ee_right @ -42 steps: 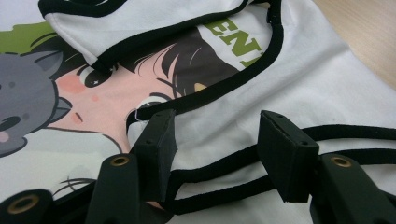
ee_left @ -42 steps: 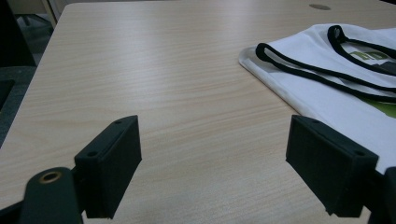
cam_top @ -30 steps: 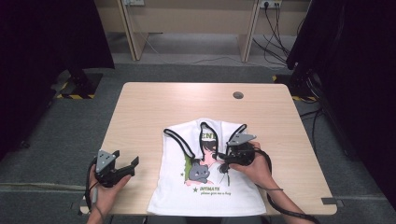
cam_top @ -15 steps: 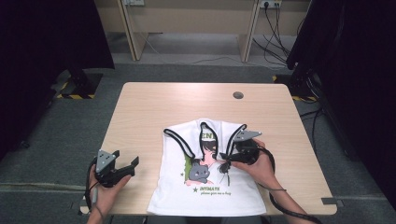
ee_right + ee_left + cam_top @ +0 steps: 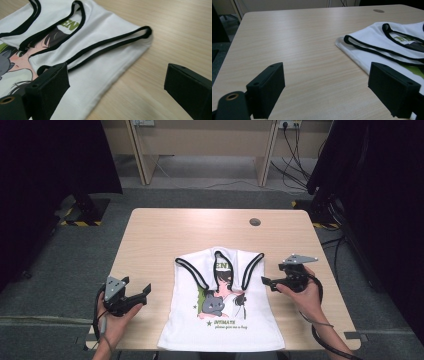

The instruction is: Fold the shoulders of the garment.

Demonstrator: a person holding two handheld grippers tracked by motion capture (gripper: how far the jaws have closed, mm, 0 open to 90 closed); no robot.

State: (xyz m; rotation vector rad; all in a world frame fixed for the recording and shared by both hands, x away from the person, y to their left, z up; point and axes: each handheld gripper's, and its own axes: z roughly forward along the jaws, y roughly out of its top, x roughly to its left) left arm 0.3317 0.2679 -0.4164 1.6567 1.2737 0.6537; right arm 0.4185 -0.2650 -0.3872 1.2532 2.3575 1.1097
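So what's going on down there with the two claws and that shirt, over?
Left gripper open, beside the tank top. Right gripper fingers just opened, nothing between them, off the top's edge. Top flat on table, straps folded inward. Nothing in the way.

Soft white cloth tank top (image 5: 100, 62) with smooth black ribbed trim and a glossy print just ahead of my right claw (image 5: 116, 82), pale matt wood-grain bench (image 5: 307, 55) under my left claw (image 5: 327, 92), claw jaws matt black plastic
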